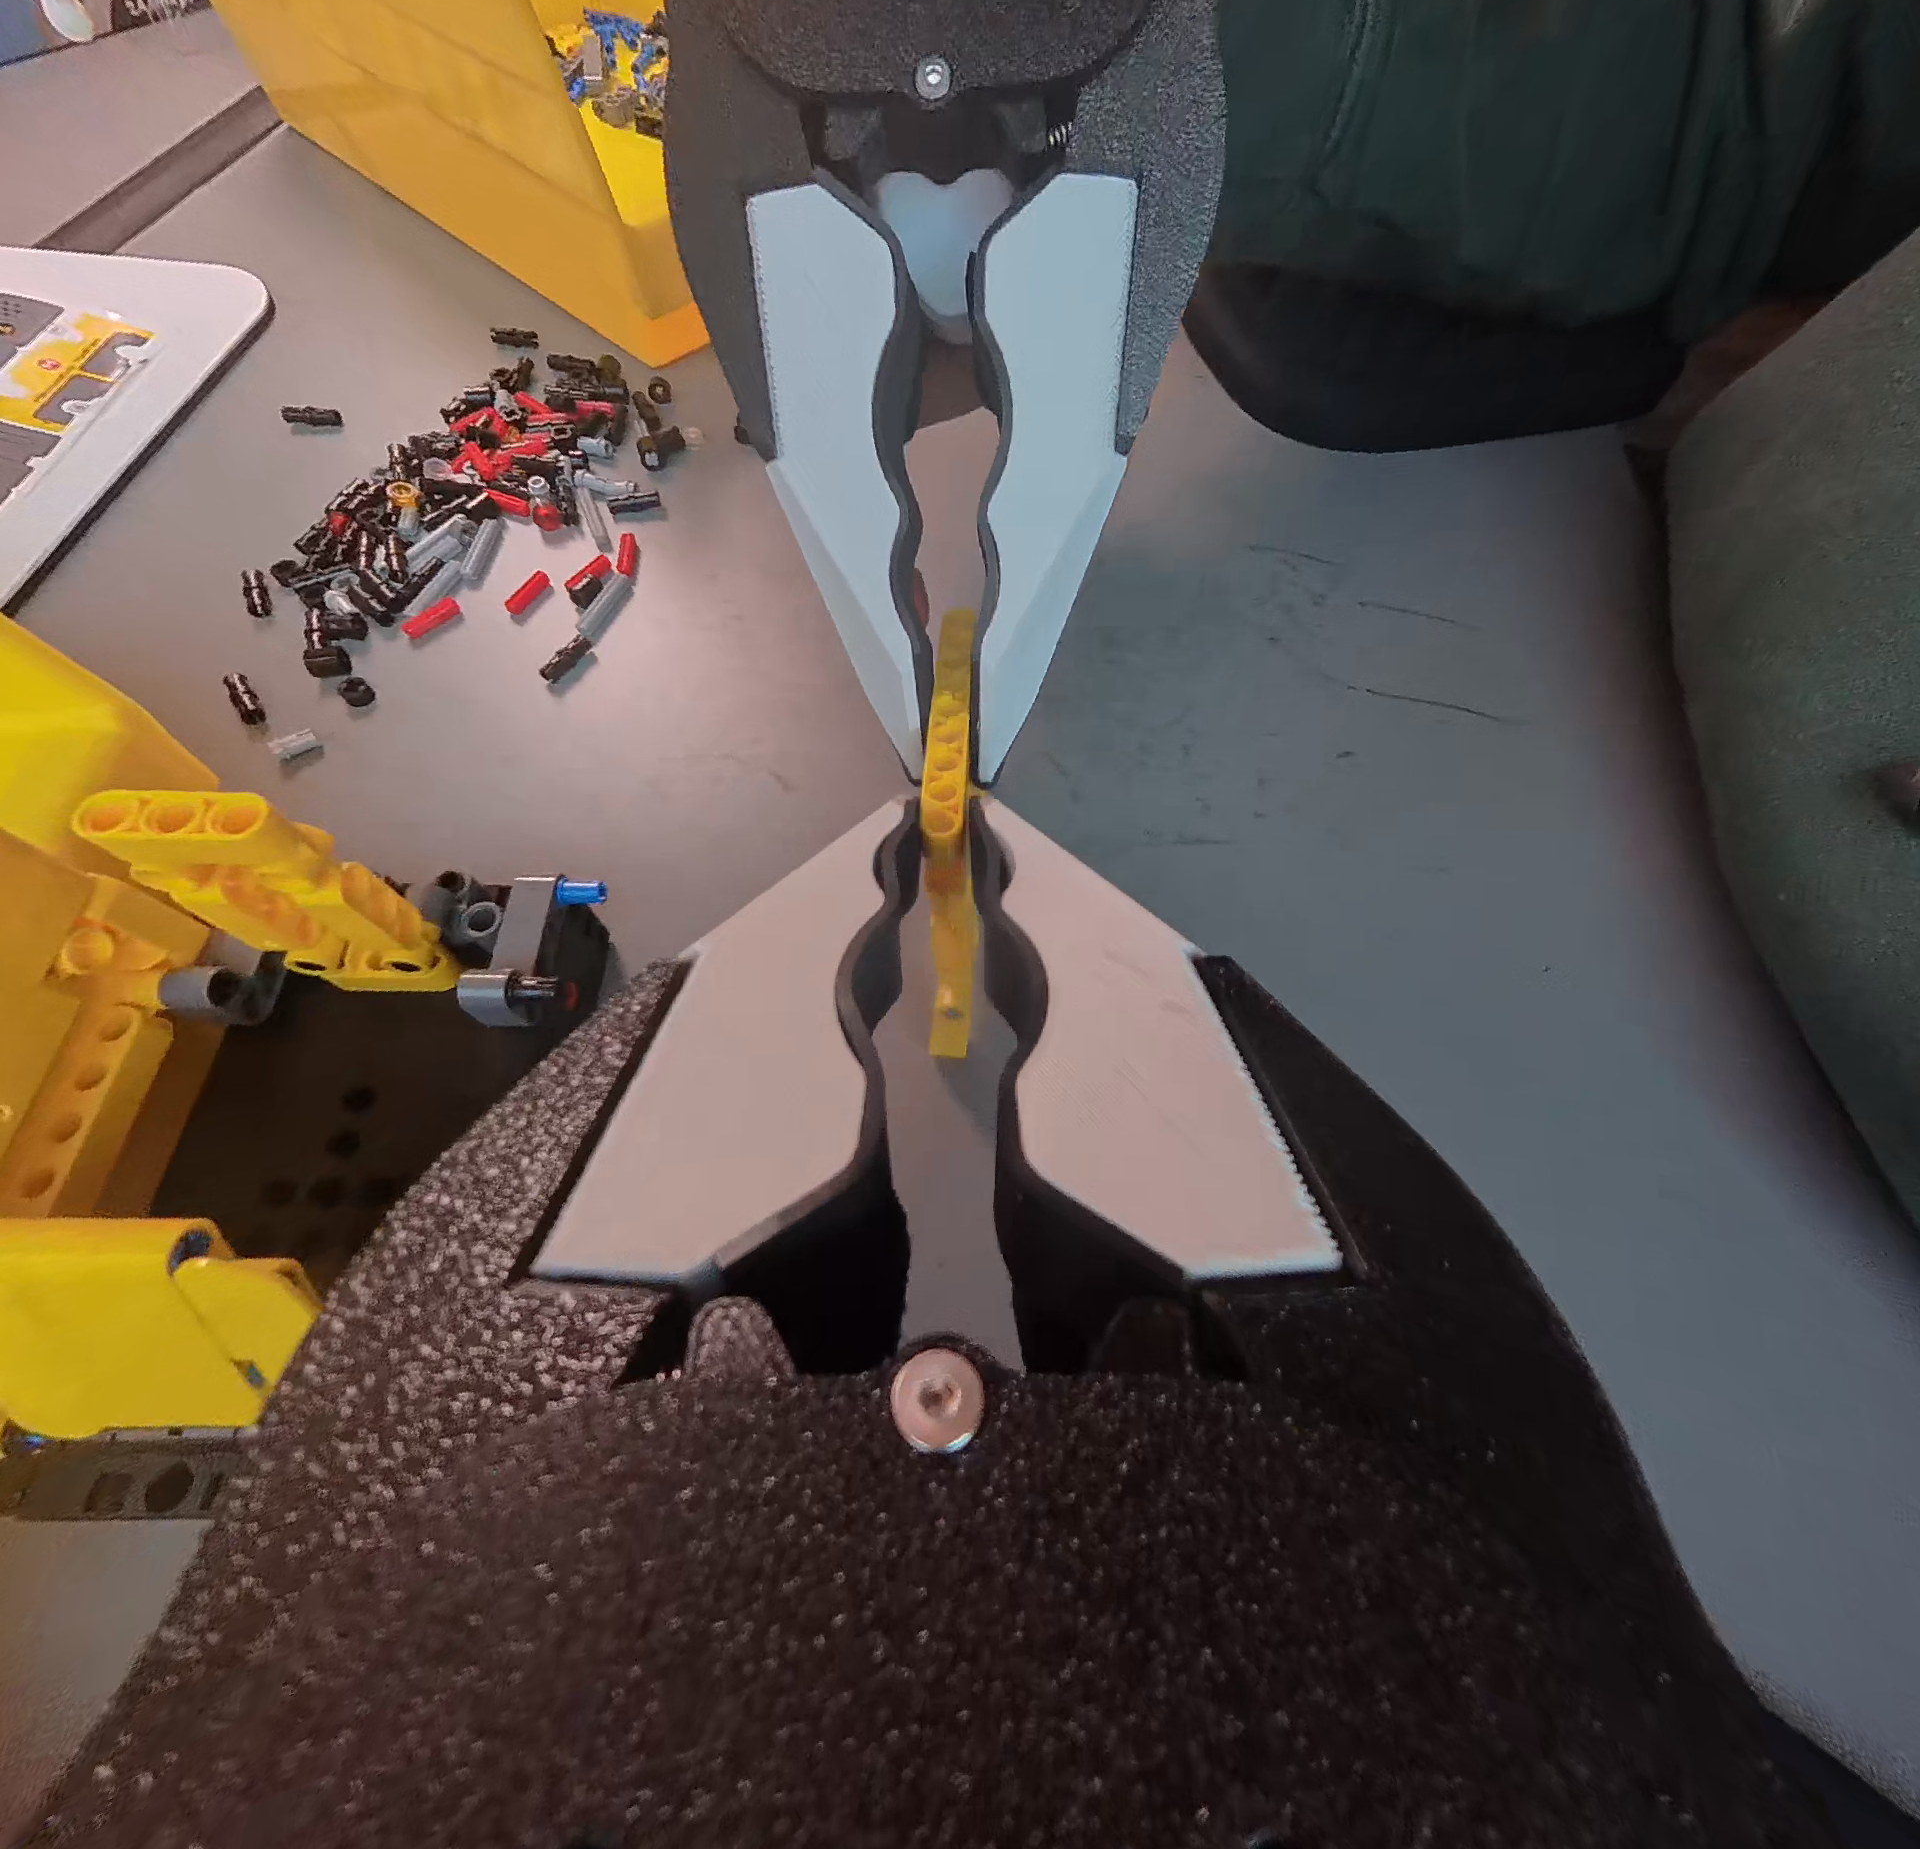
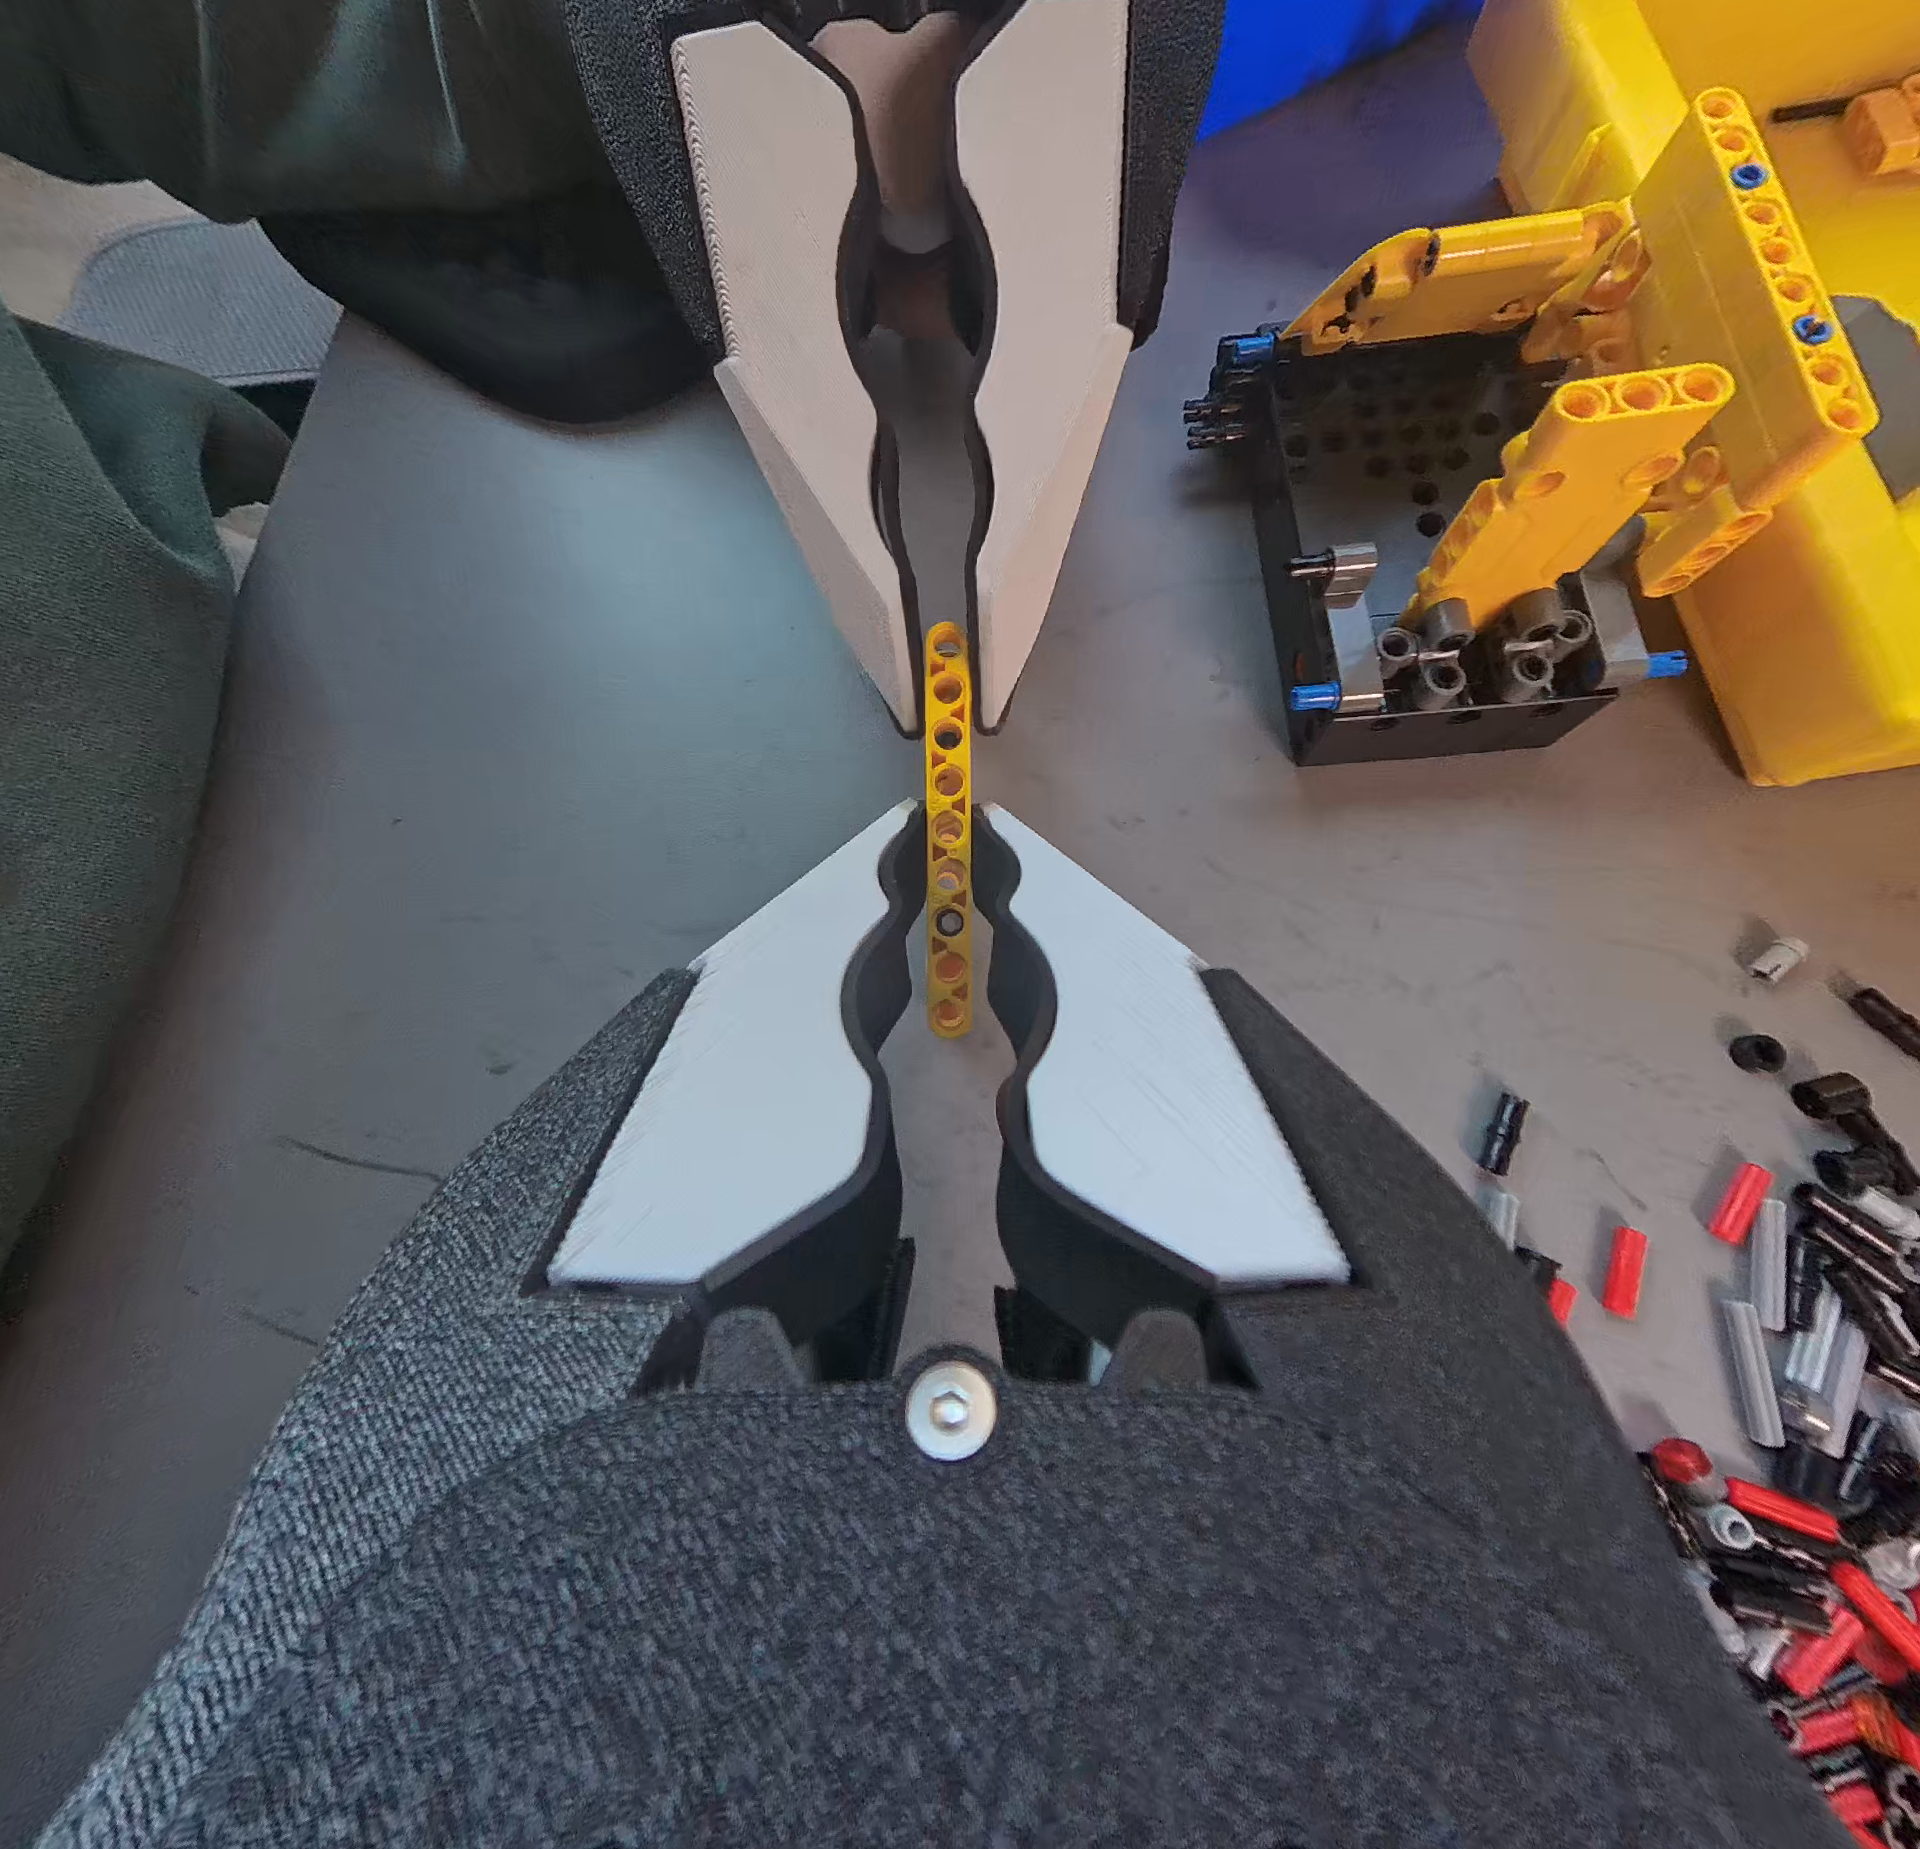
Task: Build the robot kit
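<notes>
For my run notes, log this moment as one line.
left gripper: shut on yellow beam | right gripper: shut on yellow beam | grippers: tip to tip | pile of small pins: on grey table

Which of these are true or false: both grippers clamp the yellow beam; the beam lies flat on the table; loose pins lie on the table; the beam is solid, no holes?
1. Both the left gripper and the right gripper clamp the yellow beam: true.
2. The beam lies flat on the table: false, it is held above it, one gripper at each end.
3. Loose pins lie on the table: true.
4. The beam is solid: false, a row of holes runs along it.
</notes>
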A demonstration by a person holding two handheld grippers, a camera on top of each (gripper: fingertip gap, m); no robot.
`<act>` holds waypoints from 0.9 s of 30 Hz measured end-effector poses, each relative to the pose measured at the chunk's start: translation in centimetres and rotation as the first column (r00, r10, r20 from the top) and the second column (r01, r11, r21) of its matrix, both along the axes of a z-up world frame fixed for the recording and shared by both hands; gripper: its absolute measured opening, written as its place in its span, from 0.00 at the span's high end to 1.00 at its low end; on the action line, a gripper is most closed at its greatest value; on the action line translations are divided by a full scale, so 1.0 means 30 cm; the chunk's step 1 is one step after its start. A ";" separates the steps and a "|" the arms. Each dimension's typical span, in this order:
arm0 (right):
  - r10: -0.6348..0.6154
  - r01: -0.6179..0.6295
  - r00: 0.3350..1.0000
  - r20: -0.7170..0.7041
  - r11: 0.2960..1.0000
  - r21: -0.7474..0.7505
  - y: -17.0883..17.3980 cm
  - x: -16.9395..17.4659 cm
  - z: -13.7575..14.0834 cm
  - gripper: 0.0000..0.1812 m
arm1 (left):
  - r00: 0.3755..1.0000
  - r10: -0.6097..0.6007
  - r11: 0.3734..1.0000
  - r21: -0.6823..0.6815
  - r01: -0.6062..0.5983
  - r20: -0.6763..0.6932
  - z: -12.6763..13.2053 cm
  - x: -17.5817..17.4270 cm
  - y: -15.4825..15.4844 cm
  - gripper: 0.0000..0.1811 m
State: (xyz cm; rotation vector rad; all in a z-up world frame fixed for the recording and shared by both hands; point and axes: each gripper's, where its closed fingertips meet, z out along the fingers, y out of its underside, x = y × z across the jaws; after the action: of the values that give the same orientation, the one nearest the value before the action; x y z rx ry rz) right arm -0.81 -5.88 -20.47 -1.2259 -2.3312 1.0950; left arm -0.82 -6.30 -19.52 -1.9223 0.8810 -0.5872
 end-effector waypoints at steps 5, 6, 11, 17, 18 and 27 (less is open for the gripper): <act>0.006 -0.006 1.000 -0.018 1.000 0.025 -0.005 0.003 0.001 0.96 | 1.000 -0.015 1.000 -0.011 0.015 -0.006 -0.002 0.005 -0.008 0.96; 0.010 -0.009 1.000 -0.027 0.999 0.037 -0.006 0.004 0.002 0.96 | 1.000 -0.019 1.000 -0.015 0.018 -0.005 -0.002 0.007 -0.009 0.97; 0.023 -0.019 0.998 -0.061 0.998 0.056 -0.009 0.008 0.028 0.92 | 0.999 -0.027 1.000 -0.013 0.026 -0.018 -0.002 0.009 -0.014 0.96; 0.025 -0.020 0.997 -0.071 0.997 0.071 -0.005 0.003 0.026 0.96 | 1.000 -0.022 1.000 -0.014 0.021 -0.021 -0.003 0.003 -0.012 0.96; 0.022 -0.018 0.997 -0.068 0.998 0.067 -0.004 0.001 0.026 0.96 | 1.000 -0.019 1.000 -0.015 0.019 -0.019 -0.004 0.002 -0.012 0.96; 0.030 -0.026 0.998 -0.058 0.998 0.063 -0.020 0.012 0.026 0.96 | 0.988 -0.037 0.996 -0.086 0.024 -0.151 -0.099 0.017 -0.028 0.96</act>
State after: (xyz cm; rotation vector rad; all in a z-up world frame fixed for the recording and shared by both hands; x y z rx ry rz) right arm -0.45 -6.48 -19.68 -1.1264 -2.3268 1.0445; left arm -0.32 -7.13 -22.47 -2.0537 0.9979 -0.5076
